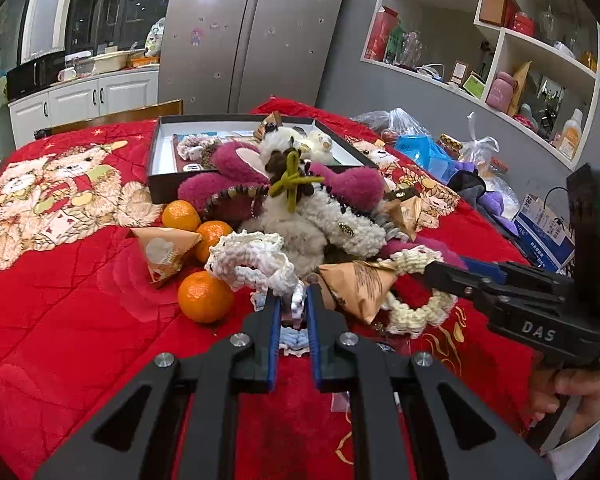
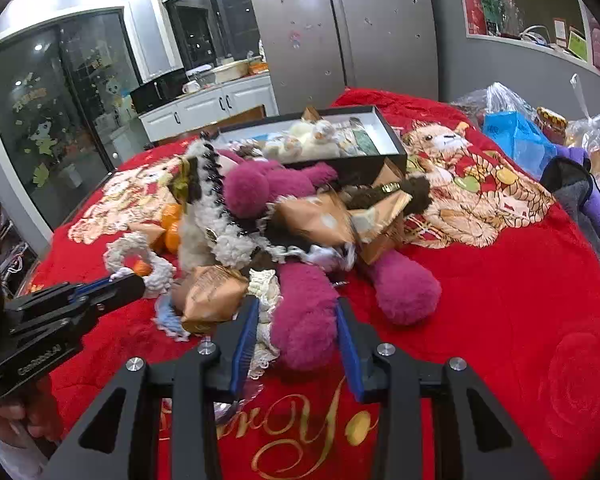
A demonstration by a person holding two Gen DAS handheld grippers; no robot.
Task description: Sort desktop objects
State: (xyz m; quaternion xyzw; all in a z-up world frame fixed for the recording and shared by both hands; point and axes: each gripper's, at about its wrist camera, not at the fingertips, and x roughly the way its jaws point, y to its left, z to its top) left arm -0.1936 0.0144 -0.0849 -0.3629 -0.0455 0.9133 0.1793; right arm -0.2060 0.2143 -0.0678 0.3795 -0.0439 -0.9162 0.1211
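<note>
Only the left wrist view shows the three oranges [image 1: 205,295] and the left gripper [image 1: 293,300] clamped on a white scrunchie [image 1: 252,262]. The right view alone shows the right gripper [image 2: 298,320] squeezing the pink plush [image 2: 306,316] by its leg. The black box [image 1: 162,148] holds small plush toys and scrunchies. A red blanket [image 1: 80,300] covers the table; fridge [image 1: 256,32] and shelves [image 1: 496,48] stand behind.

Worktop under a red blanket [image 1: 80,320], heaped with clutter.
On the blanket lie three oranges [image 1: 205,297], paper-wrapped pyramid packets [image 1: 162,250], a pink plush toy [image 2: 304,320], crocheted rings [image 1: 256,264], and an open black box [image 1: 160,184]; plastic bags [image 2: 512,136] crowd the far edge.
</note>
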